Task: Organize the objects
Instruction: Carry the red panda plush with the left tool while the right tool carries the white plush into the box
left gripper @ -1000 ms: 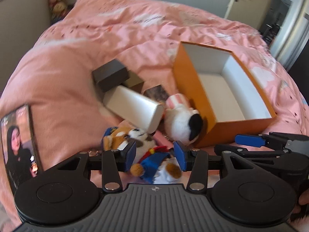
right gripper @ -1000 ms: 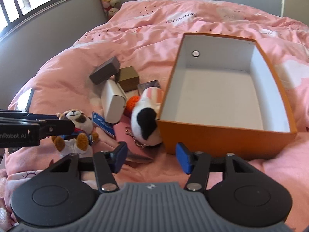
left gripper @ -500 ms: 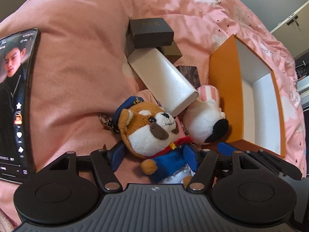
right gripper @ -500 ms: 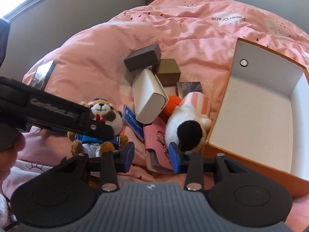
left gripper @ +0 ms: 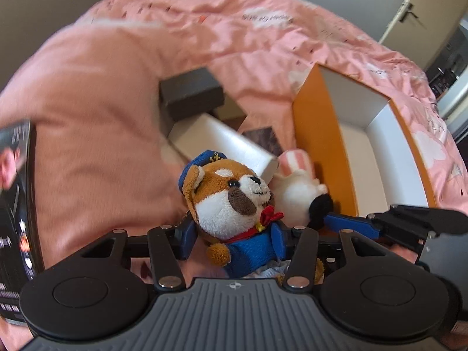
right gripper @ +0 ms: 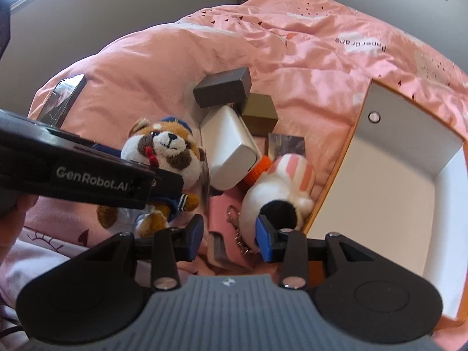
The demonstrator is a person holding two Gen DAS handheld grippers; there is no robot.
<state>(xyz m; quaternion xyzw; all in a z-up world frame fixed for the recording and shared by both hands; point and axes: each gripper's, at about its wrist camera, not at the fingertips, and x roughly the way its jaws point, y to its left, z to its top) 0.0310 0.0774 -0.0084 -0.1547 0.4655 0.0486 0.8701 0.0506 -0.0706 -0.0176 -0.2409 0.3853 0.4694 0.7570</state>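
- Left claw (left gripper: 234,235) has just been closing round the sailor plush (left gripper: 234,204), its blue pads pressed to the toy's blue jacket on both sides.
- Right claw (right gripper: 229,238) stands part-open and holds nothing, its pads either side of a pink pouch (right gripper: 222,213) and its keychain, just beside the striped plush (right gripper: 278,193).
- Orange box (left gripper: 318,152) sits open and empty on the pink bed (left gripper: 87,102), the striped plush touching its near wall.
- White box (right gripper: 231,146), dark box (right gripper: 223,90) and brown box (right gripper: 260,114) lie heaped behind the toys; a lit phone (right gripper: 63,99) rests well apart at the left.
- Step in hand, by appearance: securing the sailor plush for the orange box.
- Soft stuffing gives, so a grip low across the torso should hold best; lifting straight up before crossing would likely keep the toy clear of the box's wall and the right claw.
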